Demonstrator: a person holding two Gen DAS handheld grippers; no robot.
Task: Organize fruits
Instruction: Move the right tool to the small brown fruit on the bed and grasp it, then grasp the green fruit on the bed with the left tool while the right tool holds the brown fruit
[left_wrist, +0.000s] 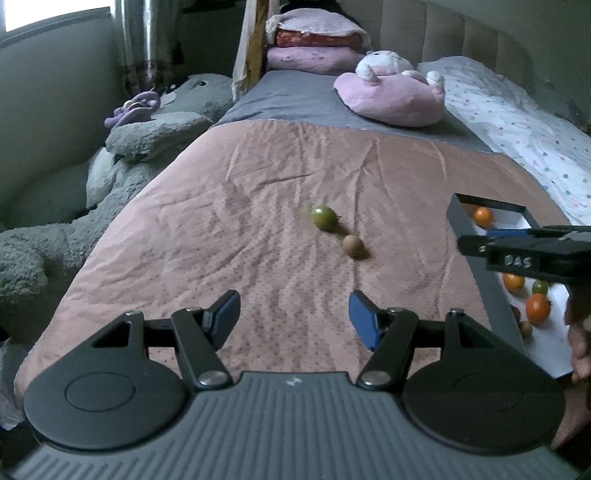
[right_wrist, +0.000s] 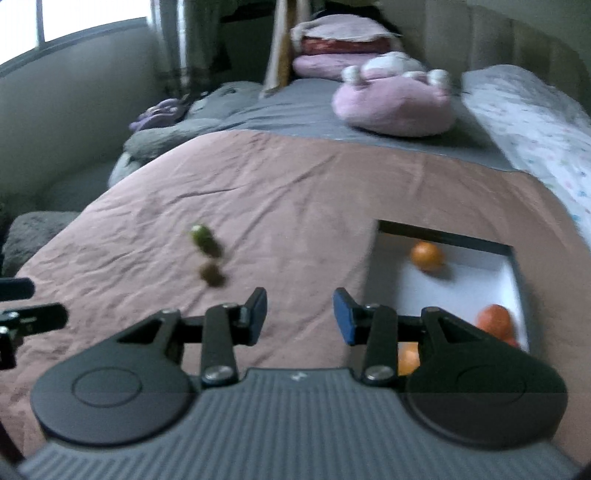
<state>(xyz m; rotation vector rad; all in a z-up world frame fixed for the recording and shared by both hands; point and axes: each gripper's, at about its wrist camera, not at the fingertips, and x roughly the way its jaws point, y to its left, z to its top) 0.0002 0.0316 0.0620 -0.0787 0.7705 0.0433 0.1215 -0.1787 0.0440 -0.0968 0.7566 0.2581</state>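
A green round fruit (left_wrist: 323, 217) and a smaller brown one (left_wrist: 352, 245) lie close together on the pink bedspread (left_wrist: 221, 229). My left gripper (left_wrist: 293, 300) hovers short of them, open, with nothing between its blue pads. At the right stands a dark-walled box (left_wrist: 480, 273) with a white floor, holding several orange fruits (left_wrist: 537, 308) and a small green one (left_wrist: 541, 286). My right gripper (right_wrist: 300, 300) is open and empty, beside the box's left wall (right_wrist: 373, 258). Blurred, the green fruit (right_wrist: 203, 236) and brown fruit (right_wrist: 212, 275) lie ahead to its left.
A pink plush cushion (left_wrist: 391, 98) and stacked pillows (left_wrist: 314, 44) lie at the bed's far end. A dotted white quilt (left_wrist: 517, 129) runs along the right. Grey plush toys (left_wrist: 147, 140) fill the gap on the left. A hand (left_wrist: 580, 343) shows at the right edge.
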